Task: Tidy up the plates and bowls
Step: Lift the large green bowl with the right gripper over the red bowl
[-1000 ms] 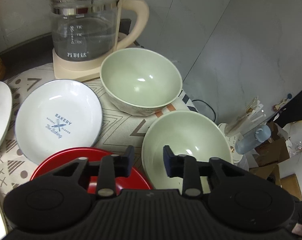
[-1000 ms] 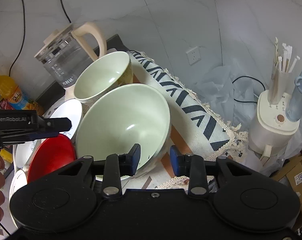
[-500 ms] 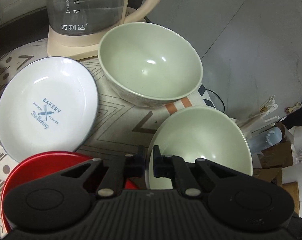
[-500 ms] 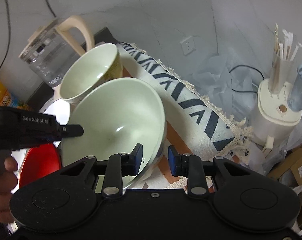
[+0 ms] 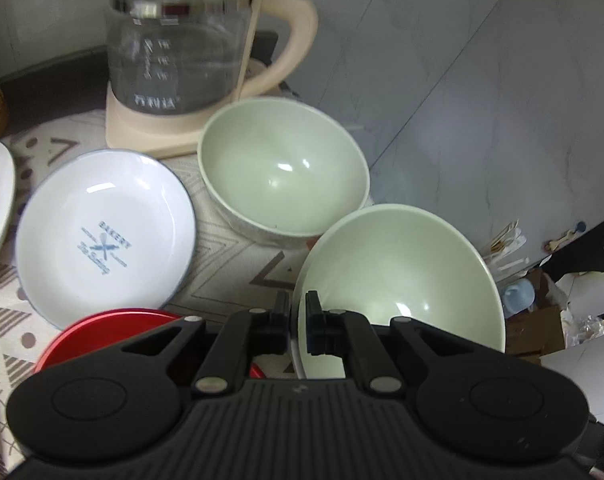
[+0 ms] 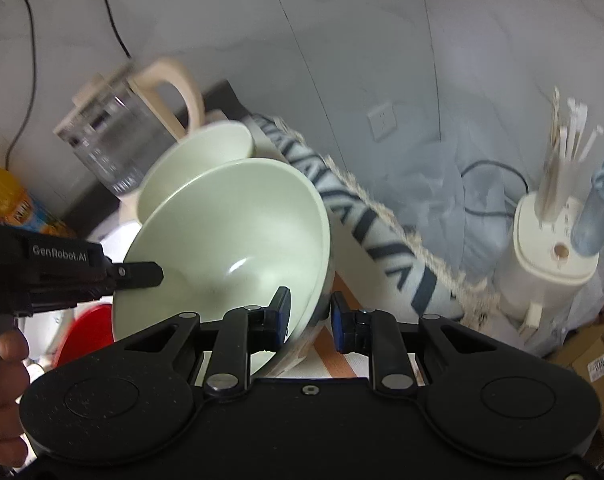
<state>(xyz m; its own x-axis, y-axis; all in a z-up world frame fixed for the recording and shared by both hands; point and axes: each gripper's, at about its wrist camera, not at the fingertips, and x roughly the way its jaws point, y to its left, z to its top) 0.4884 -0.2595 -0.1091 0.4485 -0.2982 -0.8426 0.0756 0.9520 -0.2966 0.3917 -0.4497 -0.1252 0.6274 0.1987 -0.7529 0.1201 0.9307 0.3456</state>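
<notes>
near green bowl (image 5: 401, 280): tilted, its rim clamped in the left tongs (image 5: 298, 320), whose pads are pressed together on the near edge; the right tongs (image 6: 310, 314) straddle the opposite rim, jaws closing, the outer pad not yet on the wall. far green bowl (image 5: 282, 168): just beyond the near bowl, upright on the patterned table (image 5: 238, 256). kettle (image 5: 182, 52): behind the far bowl. white plate (image 5: 102, 236): left of the left tongs. red plate (image 5: 102, 328): directly under the left tongs' left arm.
</notes>
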